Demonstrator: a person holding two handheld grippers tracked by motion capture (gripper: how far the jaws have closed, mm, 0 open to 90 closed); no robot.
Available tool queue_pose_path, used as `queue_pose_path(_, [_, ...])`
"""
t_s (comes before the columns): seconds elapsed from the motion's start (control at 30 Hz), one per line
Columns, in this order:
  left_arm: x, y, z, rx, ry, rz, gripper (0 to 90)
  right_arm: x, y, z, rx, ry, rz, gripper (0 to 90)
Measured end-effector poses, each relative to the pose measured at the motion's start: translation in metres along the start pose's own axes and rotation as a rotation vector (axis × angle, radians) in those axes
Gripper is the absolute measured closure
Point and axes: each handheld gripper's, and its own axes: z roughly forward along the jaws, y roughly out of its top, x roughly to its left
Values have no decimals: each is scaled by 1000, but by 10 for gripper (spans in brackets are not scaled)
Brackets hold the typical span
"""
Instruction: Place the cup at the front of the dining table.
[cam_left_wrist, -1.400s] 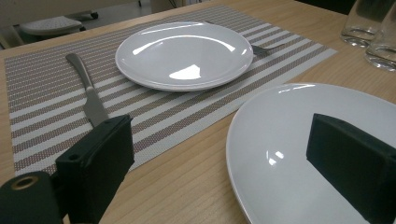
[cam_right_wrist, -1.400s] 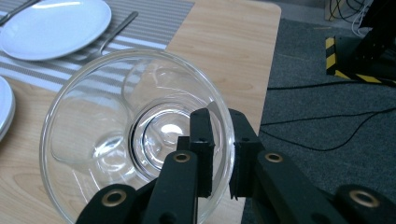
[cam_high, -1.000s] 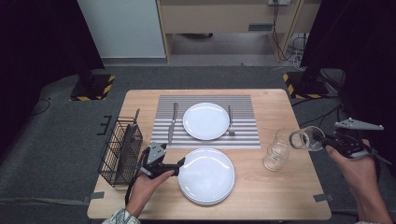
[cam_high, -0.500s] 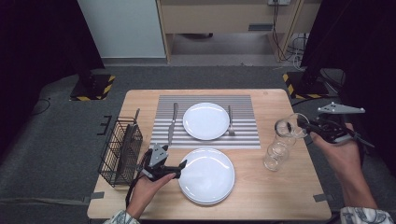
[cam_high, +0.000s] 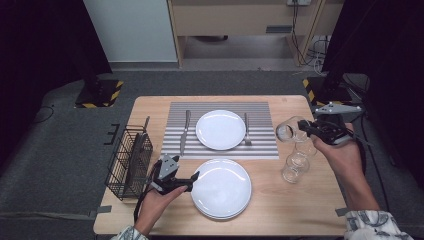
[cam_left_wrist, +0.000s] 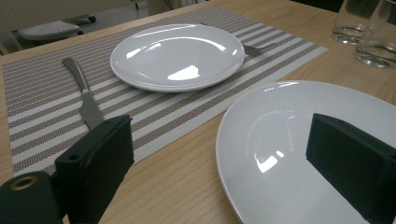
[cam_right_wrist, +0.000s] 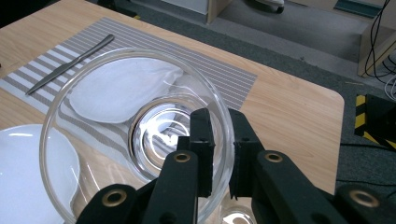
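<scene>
My right gripper (cam_high: 306, 131) hangs above the table's right side, shut on the rim of a clear glass (cam_high: 289, 130) that is tipped on its side. In the right gripper view one finger sits inside the glass (cam_right_wrist: 116, 98) and the other outside, and the right gripper (cam_right_wrist: 222, 144) pinches the wall. My left gripper (cam_high: 175, 177) rests low at the left rim of the near white plate (cam_high: 220, 187). In the left gripper view the left gripper (cam_left_wrist: 219, 140) stands open, one jaw over the near plate (cam_left_wrist: 289, 121), nothing between them.
A far white plate (cam_high: 220, 129) lies on a striped placemat (cam_high: 260, 112), with a knife (cam_high: 184, 132) to its left and a fork (cam_high: 246, 129) to its right. Two more glasses (cam_high: 296, 167) stand below the right gripper. A wire basket (cam_high: 129, 162) sits at the table's left edge.
My right gripper has carried the glass leftward and a little upward, from beyond the table's right edge to above the standing glasses. The left gripper has stayed put.
</scene>
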Motion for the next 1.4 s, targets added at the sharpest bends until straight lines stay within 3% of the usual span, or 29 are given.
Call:
queue_pose_path(0.43, [0, 1, -1, -3, 1, 4, 69, 22, 14, 18, -7, 28, -18, 827])
queue_pose_path(0.77, [0, 2, -2, -5, 1, 9, 68, 48, 27, 33, -10, 58, -43, 827])
queue_pose_path(1.4, [-1, 3, -7, -15, 1, 9, 69, 116, 48, 74, 11, 132, -85, 827])
